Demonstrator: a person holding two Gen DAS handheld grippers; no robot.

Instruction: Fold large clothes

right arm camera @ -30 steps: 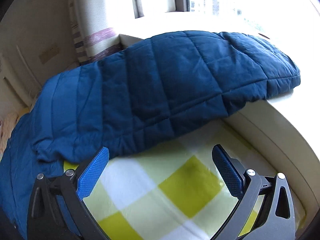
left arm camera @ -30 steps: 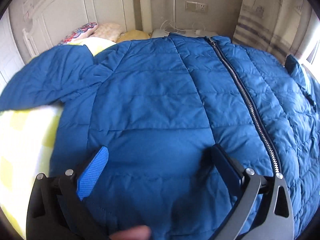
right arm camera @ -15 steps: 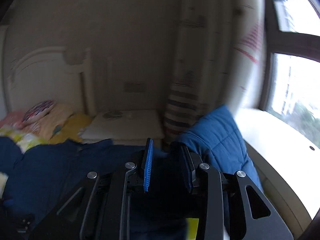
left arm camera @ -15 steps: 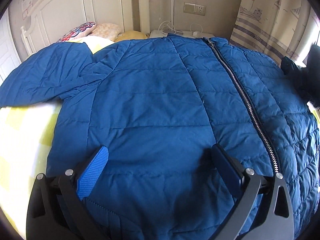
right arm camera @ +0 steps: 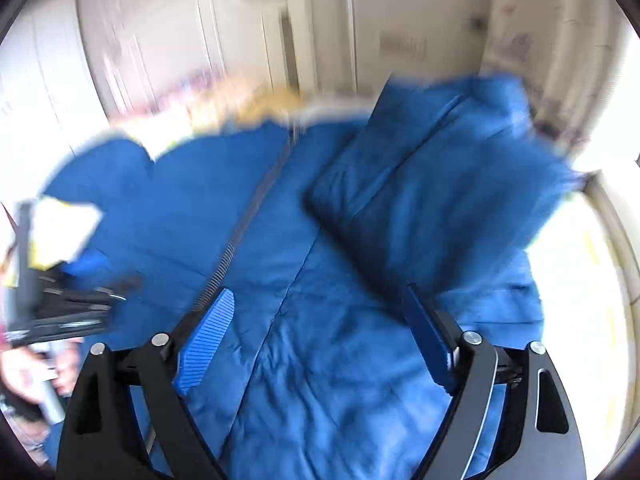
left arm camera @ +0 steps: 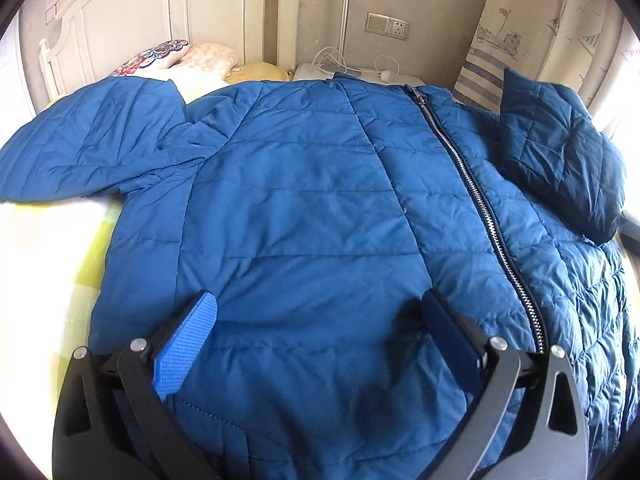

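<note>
A large blue quilted jacket (left arm camera: 312, 200) lies front up on the bed, zipper (left arm camera: 472, 184) closed. Its left sleeve (left arm camera: 88, 148) is spread out to the left. Its right sleeve (left arm camera: 560, 148) lies folded across the jacket's right front; it also shows in the blurred right wrist view (right arm camera: 432, 200). My left gripper (left arm camera: 320, 320) is open and empty, just above the jacket's hem area. My right gripper (right arm camera: 320, 320) is open and empty above the jacket's right side (right arm camera: 320, 380), near the folded sleeve.
The bed has a yellow and white checked cover (left arm camera: 44, 256). Pillows (left arm camera: 168, 56) lie at the white headboard (left arm camera: 152, 12). A nightstand with cables (left arm camera: 352, 72) and a striped curtain (left arm camera: 516, 32) stand behind. The left gripper (right arm camera: 52, 304) shows in the right wrist view.
The right gripper, shut on the right sleeve half a second ago, swung it over onto the jacket front and has opened. The left gripper stayed open over the hem.
</note>
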